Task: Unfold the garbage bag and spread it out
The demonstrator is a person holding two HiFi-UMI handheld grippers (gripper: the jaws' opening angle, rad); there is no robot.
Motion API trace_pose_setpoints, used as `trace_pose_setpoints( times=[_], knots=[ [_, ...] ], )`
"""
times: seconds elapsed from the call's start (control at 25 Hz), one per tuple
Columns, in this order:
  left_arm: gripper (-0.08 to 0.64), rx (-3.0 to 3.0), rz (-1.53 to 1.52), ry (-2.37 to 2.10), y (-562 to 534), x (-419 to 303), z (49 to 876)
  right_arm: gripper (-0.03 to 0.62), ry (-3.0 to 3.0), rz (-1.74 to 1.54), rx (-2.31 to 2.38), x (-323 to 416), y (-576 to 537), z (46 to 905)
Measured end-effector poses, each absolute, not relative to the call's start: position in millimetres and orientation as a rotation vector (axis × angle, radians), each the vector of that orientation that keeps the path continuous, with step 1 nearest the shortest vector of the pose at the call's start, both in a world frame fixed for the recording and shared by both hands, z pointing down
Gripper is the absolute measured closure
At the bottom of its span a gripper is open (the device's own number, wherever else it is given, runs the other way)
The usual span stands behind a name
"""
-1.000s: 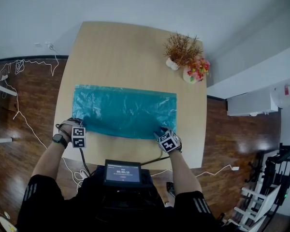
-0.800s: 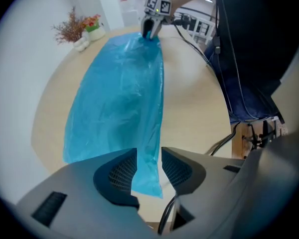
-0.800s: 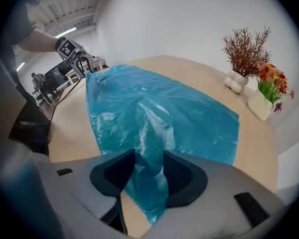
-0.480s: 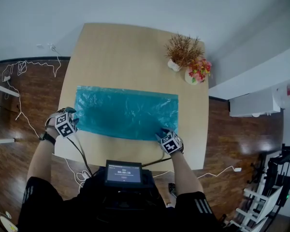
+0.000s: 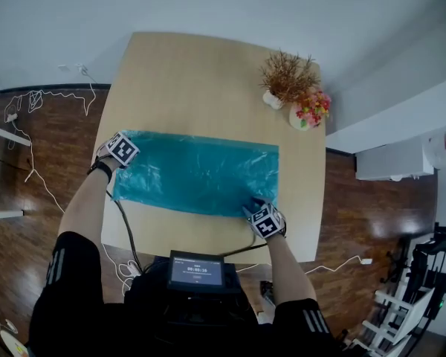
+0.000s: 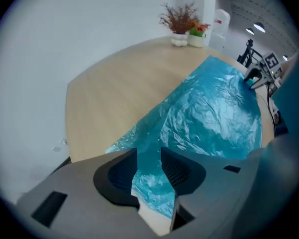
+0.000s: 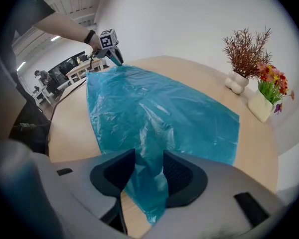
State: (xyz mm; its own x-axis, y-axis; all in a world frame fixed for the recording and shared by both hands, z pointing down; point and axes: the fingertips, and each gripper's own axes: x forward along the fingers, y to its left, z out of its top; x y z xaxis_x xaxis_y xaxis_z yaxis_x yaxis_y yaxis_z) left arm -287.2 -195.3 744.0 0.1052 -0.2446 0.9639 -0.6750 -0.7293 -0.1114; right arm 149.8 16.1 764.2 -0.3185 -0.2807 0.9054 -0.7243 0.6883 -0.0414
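From the head view the teal garbage bag lies as one flat, wrinkled rectangle across the near half of the wooden tabletop. The marker cubes and hands hide both sets of jaws there. The left gripper view shows them: the left hand-held gripper stands with its jaws apart over the bag's far left corner, film and a strip of bare wood in the gap, nothing pinched. The right gripper view shows the right hand-held gripper just as wide open at the near edge by the right corner, a raised crease of film running between its pads, which do not clamp it. Only that view takes in a room with tables behind. A dried plant in a white vase and a pot of flowers stand at the far right corner, well apart from the bag. A small screen sits at the person's chest, and cables trail over the floor
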Motion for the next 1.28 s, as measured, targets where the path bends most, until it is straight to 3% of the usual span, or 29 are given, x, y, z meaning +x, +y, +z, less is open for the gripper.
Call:
trace_pose_setpoints(
  times=[0.24, 0.36, 0.56, 1.28],
  knots=[
    [0.398, 1.900, 1.687, -0.955, -208.3, -304.1, 755.8, 0.377, -1.912, 0.564, 0.808, 149.1, 15.6, 763.7],
    [0.432, 1.916, 1.538, -0.905, -205.3, -291.3, 764.0, 0.377, -1.921, 0.564, 0.809, 148.8, 15.9, 763.3],
    [0.560, 1.965, 1.576, -0.807, -198.0, -280.1, 767.0, 0.377, -1.932, 0.543, 0.803, 147.9, 16.8, 762.7],
    [0.560, 2.027, 1.485, -0.989, -286.4, -233.2, 744.5, 0.385, -1.921, 0.498, 0.942, 190.0, -58.1, 758.1]
  ],
)
